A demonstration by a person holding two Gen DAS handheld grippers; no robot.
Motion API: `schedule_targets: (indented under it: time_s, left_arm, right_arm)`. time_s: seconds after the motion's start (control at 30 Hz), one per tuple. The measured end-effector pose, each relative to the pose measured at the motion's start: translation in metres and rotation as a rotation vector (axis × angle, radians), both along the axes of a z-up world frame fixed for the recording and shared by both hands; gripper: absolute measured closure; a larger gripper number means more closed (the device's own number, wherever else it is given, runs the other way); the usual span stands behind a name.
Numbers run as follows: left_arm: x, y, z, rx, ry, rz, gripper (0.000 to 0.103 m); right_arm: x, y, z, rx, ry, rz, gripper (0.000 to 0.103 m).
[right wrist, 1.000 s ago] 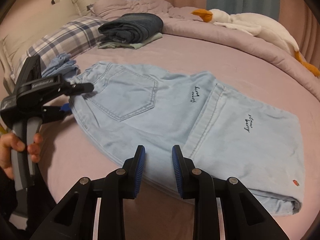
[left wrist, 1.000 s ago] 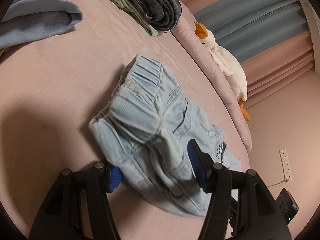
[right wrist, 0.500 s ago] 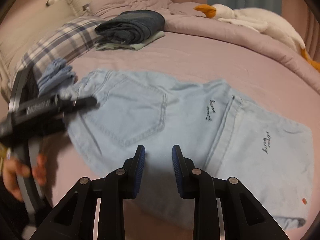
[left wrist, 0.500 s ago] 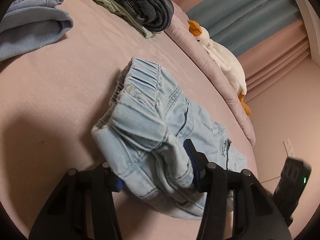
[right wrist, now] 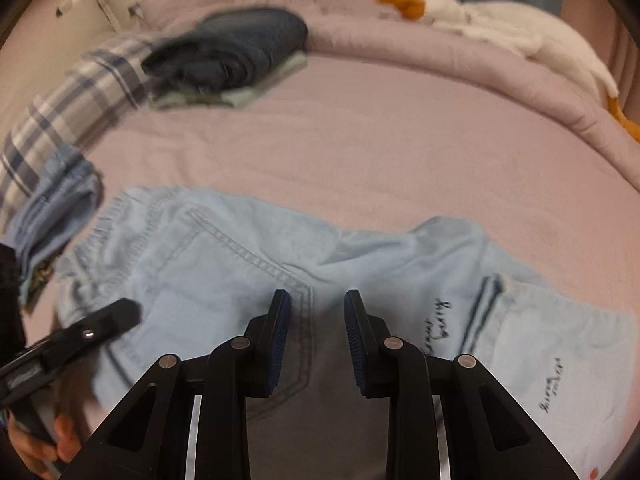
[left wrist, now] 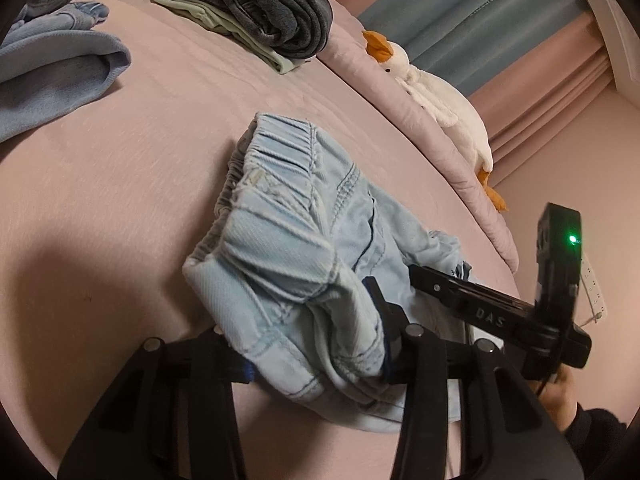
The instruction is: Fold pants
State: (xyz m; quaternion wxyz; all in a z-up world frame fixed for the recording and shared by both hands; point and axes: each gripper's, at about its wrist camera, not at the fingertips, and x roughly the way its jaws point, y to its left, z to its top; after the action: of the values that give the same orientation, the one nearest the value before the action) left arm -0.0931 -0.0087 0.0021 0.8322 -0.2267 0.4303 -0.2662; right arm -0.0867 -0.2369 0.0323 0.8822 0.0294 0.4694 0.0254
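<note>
left gripper closing on pale jeans waistband – right gripper above, parted

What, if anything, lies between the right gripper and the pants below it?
Nothing visible. The right gripper hangs open over the back pocket of the pants, with bare denim under its jaws. The left gripper works the waistband end off to the side, its jaws just closing around bunched fabric. The folded clothes lie far up the bed.

The right gripper hung open over the light blue pants; dark folded clothes lay at eleven o'clock.
</note>
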Motion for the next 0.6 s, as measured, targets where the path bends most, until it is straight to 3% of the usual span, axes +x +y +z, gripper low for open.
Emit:
schedule_targets:
  time_s: [0.43,0.6]
  left_arm:
    - [0.003,-0.002,-0.001,0.006,-0.01,-0.008,0.06]
    - [0.003,-0.002,-0.001,0.01,-0.014,-0.008,0.06]
  right_arm:
    - [0.004,-0.005,-0.005,0.039,0.055,-0.006,0.073]
    - [-0.015,0.001,0.008,0.006,0.014,-0.009,0.073]
